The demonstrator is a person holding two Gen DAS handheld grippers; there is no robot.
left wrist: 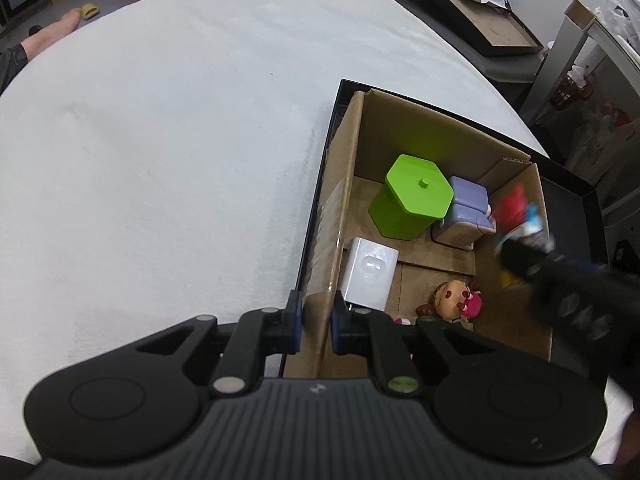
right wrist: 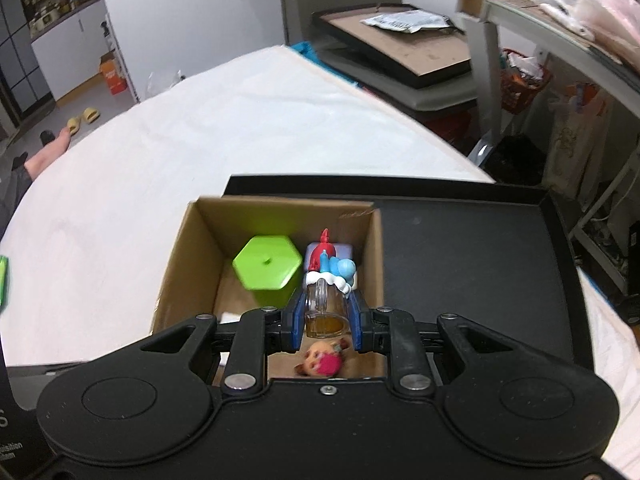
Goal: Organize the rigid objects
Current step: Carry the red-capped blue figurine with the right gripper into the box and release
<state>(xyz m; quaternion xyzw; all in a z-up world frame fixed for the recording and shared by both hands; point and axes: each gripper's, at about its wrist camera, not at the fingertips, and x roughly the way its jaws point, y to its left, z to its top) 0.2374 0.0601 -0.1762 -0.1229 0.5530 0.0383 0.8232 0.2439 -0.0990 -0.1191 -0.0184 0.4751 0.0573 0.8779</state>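
A cardboard box (left wrist: 416,120) sits in a black tray (left wrist: 576,200) on a white-covered table. My left gripper (left wrist: 316,320) is shut on the box's left wall (left wrist: 340,208). In the box are a green hexagonal container (left wrist: 412,196), a purple-topped block (left wrist: 466,212), a white charger (left wrist: 370,276) and a small doll (left wrist: 456,298). My right gripper (right wrist: 326,318) is shut on a clear mug toy with a red and blue figure (right wrist: 326,300), held over the box (right wrist: 192,248) above the doll (right wrist: 322,360). The right gripper also shows blurred in the left wrist view (left wrist: 520,248).
The white cloth (left wrist: 180,140) spreads wide to the left of the tray. The tray's bare black floor (right wrist: 460,256) lies right of the box. Stacked flat trays (right wrist: 400,52) and a shelf unit (right wrist: 560,80) stand beyond the table. A person's foot (left wrist: 48,36) is far left.
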